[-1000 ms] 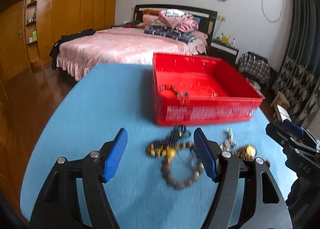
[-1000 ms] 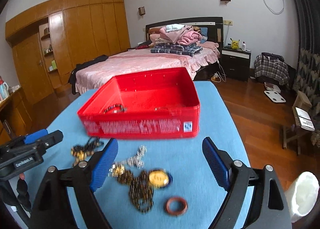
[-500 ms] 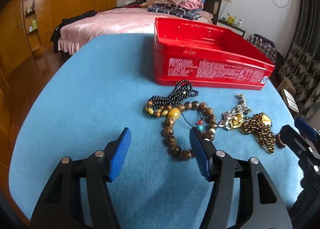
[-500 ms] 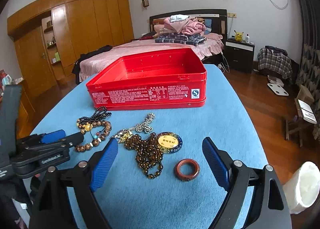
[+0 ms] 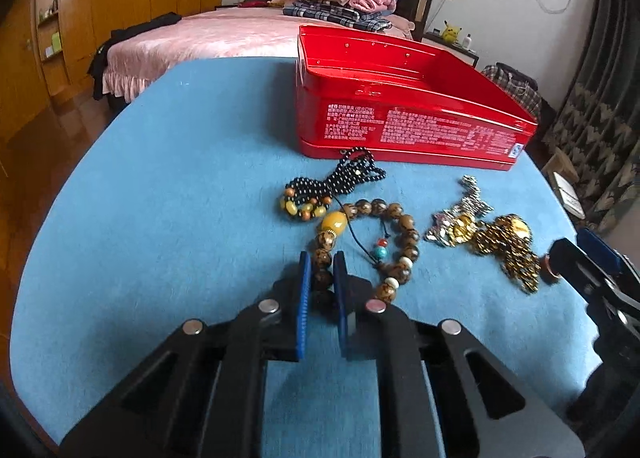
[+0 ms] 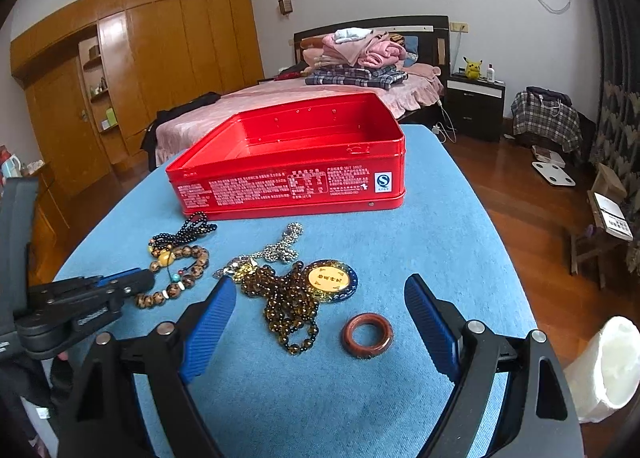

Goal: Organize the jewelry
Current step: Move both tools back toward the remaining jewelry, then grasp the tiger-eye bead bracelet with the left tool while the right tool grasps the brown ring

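In the left wrist view, the left tool [image 5: 320,274] is seen clamped narrowly on the near beads of the brown wooden bead bracelet [image 5: 404,226], which lies on the blue tabletop [image 5: 160,194] in front of the red tin box [image 5: 404,130]. A black bead strand [image 5: 344,178] is laid between the bracelet and the box.

In the right wrist view, the right tool [image 6: 316,322] is held wide apart above the tabletop, nothing being gripped. A red-brown ring [image 6: 367,335], an amber bead necklace [image 6: 292,306] with a gold medallion [image 6: 330,279], and a silver chain [image 6: 282,246] are spread in front of the box.
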Motion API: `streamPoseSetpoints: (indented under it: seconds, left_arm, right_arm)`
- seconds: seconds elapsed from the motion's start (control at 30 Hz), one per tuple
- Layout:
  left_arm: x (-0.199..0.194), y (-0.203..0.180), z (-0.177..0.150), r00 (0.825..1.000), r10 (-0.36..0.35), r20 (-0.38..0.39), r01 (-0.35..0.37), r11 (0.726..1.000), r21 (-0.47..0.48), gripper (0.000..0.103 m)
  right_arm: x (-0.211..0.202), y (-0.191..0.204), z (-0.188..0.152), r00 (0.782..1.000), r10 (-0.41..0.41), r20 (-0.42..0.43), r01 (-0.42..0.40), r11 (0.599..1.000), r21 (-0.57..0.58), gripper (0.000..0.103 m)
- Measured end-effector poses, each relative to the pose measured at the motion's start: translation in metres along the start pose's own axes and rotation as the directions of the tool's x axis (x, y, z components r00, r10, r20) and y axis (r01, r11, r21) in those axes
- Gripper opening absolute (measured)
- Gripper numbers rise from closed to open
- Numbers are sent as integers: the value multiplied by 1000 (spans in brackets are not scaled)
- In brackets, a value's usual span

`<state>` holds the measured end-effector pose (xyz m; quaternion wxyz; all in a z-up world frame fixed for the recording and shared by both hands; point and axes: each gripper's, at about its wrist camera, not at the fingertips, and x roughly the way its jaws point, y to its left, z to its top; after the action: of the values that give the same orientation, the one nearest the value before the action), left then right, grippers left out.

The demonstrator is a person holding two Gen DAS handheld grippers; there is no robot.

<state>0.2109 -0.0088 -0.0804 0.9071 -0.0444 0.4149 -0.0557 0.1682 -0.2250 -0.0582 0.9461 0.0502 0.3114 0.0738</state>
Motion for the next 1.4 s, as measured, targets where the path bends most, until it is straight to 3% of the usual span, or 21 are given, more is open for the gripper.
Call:
streamPoseSetpoints:
  seconds: [0.27, 0.37, 0.43, 0.63, 1.2, 1.4]
  left_arm:
    - [-20, 5, -20, 999, -33, -27, 33, 999, 4, 10]
    - [-18, 4, -21, 999, -22, -26, 22, 1000, 6, 17]
    - [-17, 3, -19, 1000, -19, -21, 19, 1000, 9, 31]
    - [-6, -4, -11, 1000, -6, -4, 6, 1000, 28, 33]
    - [-1, -13, -13, 997, 54, 52, -56, 998, 31, 26]
    - [-2, -16, -14, 998, 42, 50, -44, 998, 34, 14]
  right_arm:
    - [-2, 2, -5, 1000, 0, -12, 0, 1000, -11, 85]
    - [-2, 1, -7, 1000, -4, -21, 3, 1000, -14, 85]
    - [-1, -3, -8, 1000, -5, -31, 6, 1000, 1, 85]
    - [3, -14, -7, 999, -25, -47, 27, 999, 31, 84]
    - [13, -25, -15, 990, -47, -135, 50, 999, 14, 52]
    - [14, -22, -17, 989, -54, -141, 50, 998, -28, 32]
